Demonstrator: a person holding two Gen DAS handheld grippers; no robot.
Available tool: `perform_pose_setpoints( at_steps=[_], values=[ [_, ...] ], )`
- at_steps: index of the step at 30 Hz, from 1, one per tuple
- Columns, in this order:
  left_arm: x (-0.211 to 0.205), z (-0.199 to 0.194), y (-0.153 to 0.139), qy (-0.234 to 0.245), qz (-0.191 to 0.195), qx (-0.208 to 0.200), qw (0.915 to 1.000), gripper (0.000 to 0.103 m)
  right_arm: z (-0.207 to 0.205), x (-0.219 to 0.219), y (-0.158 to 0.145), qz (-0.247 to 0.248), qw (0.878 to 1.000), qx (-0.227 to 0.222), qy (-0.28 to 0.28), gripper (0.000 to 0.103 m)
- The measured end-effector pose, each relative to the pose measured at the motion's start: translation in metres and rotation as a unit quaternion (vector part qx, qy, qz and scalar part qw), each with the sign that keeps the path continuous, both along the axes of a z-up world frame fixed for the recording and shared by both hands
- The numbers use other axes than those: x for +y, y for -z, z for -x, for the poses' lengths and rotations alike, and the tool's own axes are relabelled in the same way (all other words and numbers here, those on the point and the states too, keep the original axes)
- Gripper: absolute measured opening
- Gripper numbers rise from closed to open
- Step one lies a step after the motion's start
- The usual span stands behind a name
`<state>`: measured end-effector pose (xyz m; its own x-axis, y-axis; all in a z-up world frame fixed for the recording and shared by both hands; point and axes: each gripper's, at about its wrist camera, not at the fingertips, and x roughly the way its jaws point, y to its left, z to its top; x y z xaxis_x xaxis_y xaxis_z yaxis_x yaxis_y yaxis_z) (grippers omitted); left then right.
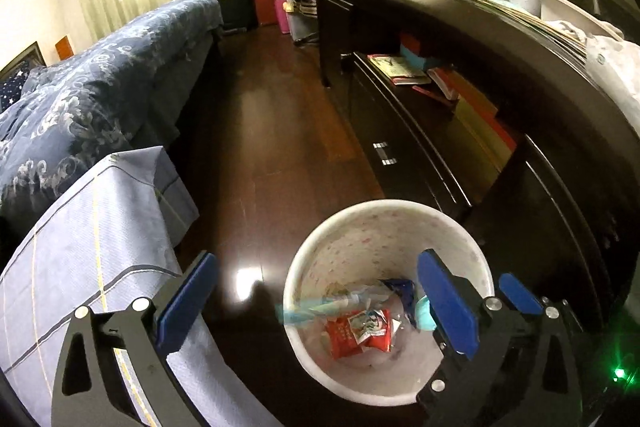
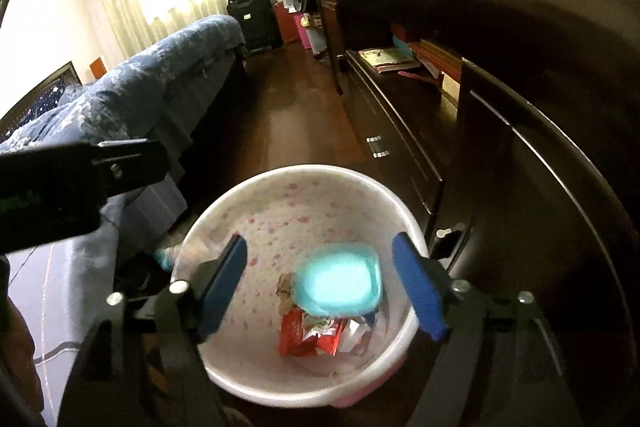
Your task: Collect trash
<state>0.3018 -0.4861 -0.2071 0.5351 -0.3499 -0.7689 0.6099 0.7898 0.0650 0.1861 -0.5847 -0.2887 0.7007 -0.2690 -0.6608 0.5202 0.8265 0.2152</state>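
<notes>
Trash lies in the bin (image 1: 452, 227), a white bucket with pink speckles standing on the dark floor (image 1: 272, 131) between the bed (image 1: 100, 99) and the dark cabinet (image 1: 520, 155). At its bottom sit a red packet (image 1: 356, 337), a dark blue wrapper (image 1: 400, 291) and some crumpled clear film.

Left gripper (image 1: 316, 307) points steeply down, its blue fingers (image 1: 186, 303) spread as wide as they go. One finger hangs over the floor beside the bed's checked sheet (image 1: 80, 247), the other over the bin's inside. A blurred teal streak (image 1: 312, 309), trash of some kind, lies between them at the bin's near rim, touching neither pad.

Right gripper (image 2: 320, 287) also tilts down, over the bin's mouth, jaws wide apart, each pad inside the rim (image 2: 304, 173). A blurred teal tub (image 2: 340, 285) floats between the pads, free of both, above the red packet. In the right view the black body of the left gripper crosses the left edge, above the bed side; in the left view the right gripper's finger shows just beyond the left one's far finger, so the two tools hang close together over the bin
</notes>
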Motion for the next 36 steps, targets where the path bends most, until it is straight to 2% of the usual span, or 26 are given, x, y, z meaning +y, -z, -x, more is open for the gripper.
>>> perform_pose_setpoints(
  at_steps=[10, 18, 23, 28, 33, 36],
  values=[
    [0.012, 0.001, -0.013, -0.007, 0.018, -0.003, 0.9998, 0.099, 0.003, 0.008, -0.004, 0.006, 1.000, 0.006, -0.006, 0.078],
    [0.044, 0.020, -0.040, -0.015, 0.039, -0.023, 0.9989, 0.099, 0.025, 0.021, -0.031, 0.013, 1.000, -0.005, 0.000, 0.080],
    [0.090, 0.034, -0.063, -0.039, 0.059, -0.032, 0.9970, 0.099, 0.045, 0.036, -0.053, 0.031, 0.999, -0.013, 0.001, 0.081],
    [0.145, 0.057, -0.086, -0.063, 0.079, -0.057, 0.9933, 0.099, 0.069, 0.065, -0.086, 0.046, 0.998, -0.039, -0.011, 0.082],
    [0.215, 0.082, -0.104, -0.114, 0.108, -0.079, 0.9845, 0.099, 0.085, 0.133, -0.119, 0.068, 0.991, -0.084, -0.074, 0.086],
    [0.262, 0.100, -0.110, -0.152, 0.123, -0.093, 0.9763, 0.099, 0.096, 0.178, -0.132, 0.075, 0.985, -0.107, -0.109, 0.092]
  ],
)
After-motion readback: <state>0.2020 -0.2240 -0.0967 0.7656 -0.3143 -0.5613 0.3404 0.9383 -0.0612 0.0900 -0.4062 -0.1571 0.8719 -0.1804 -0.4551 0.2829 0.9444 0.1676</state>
